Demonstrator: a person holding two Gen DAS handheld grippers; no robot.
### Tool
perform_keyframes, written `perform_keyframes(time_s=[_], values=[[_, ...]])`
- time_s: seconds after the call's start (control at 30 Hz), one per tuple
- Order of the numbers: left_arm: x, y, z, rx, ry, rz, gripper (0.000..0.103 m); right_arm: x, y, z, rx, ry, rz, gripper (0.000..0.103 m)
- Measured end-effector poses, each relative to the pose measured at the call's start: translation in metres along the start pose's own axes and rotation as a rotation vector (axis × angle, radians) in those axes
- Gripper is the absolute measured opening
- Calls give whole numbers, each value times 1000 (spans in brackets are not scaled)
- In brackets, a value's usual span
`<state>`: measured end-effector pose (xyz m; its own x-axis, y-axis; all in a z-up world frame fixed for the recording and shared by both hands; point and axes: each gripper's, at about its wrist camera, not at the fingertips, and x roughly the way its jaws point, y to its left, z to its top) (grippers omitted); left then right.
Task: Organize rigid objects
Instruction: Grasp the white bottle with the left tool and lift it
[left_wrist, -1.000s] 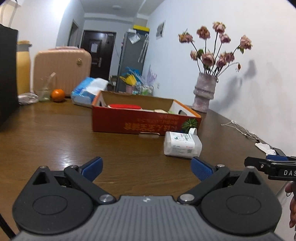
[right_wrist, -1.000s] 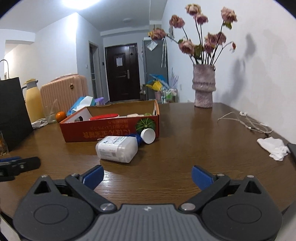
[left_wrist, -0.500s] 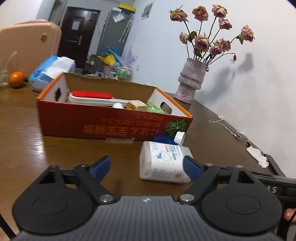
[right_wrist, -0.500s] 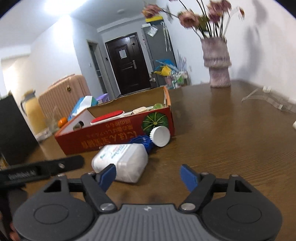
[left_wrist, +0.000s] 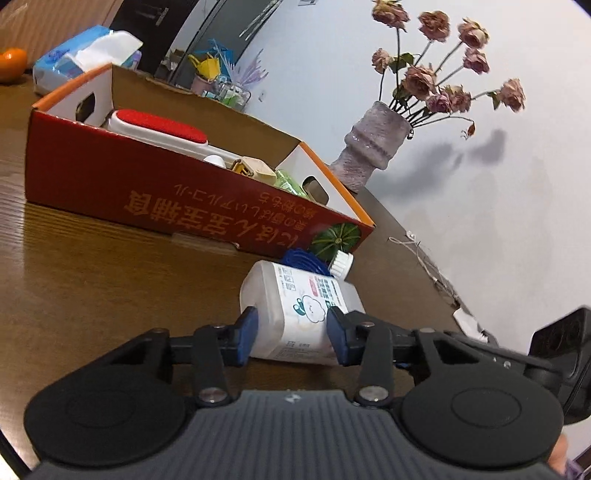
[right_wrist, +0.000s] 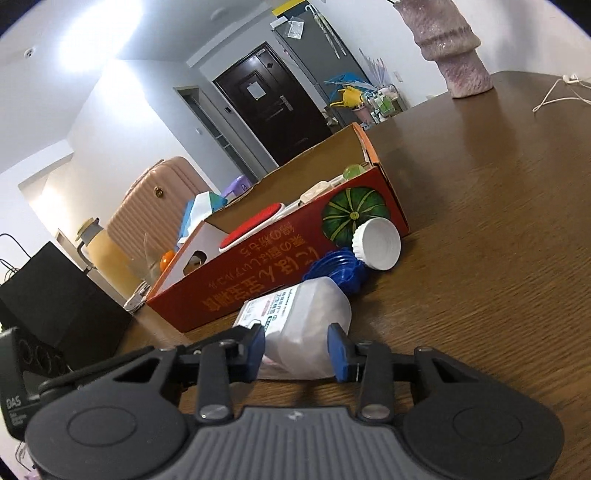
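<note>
Both grippers advanced; left gripper (left_wrist: 290, 338) and right gripper (right_wrist: 295, 350) jaws closing around the white bottle (left_wrist: 301, 306), box (left_wrist: 184, 206) at 11 o'clock. Two-handed lift seems imminent.

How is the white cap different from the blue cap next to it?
The white cap looks bigger than the blue cap. The white cap is tipped on its edge with its hollow side facing out, leaning by the red box; how the blue cap is turned is hard to tell, as it is partly hidden behind the white bottle. The white cap has fine ridges on its rim, while the blue cap has chunkier ones. Both lie loose on the table.
</note>
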<state>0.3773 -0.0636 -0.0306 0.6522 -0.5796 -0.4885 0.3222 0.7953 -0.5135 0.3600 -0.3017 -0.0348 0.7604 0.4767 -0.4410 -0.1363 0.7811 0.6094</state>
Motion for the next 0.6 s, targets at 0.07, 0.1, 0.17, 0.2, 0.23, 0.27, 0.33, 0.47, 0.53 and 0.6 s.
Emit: perform_keyframes(time_s=[0.07, 0.1, 0.17, 0.2, 0.23, 0.27, 0.33, 0.47, 0.53, 0.6], values=[[-8, -5, -8, 8, -7, 14, 41, -5, 7, -3, -28, 7, -19, 35], [-13, -7, -13, 5, -8, 19, 41, -9, 10, -6, -43, 10, -24, 35], [-25, -9, -22, -9, -8, 20, 39, -18, 14, -15, -60, 18, -22, 35], [-31, -10, -27, -20, -5, 19, 39, -23, 14, -18, -56, 20, -19, 35], [-36, -11, -31, -33, -3, 18, 38, -29, 15, -23, -55, 24, -17, 35], [-42, -13, -35, -43, 0, 20, 37, -35, 17, -27, -57, 29, -15, 35], [-54, -19, -44, -43, 6, 26, 37, -47, 22, -35, -59, 33, -17, 33], [-81, -33, -54, -25, -16, 16, 37, -73, 34, -45, -84, 9, -14, 31], [-95, -41, -57, -11, -38, 10, 37, -89, 41, -48, -94, -14, -1, 31], [-110, -51, -59, 8, -63, 5, 37, -102, 49, -51, -109, -38, 9, 31]])
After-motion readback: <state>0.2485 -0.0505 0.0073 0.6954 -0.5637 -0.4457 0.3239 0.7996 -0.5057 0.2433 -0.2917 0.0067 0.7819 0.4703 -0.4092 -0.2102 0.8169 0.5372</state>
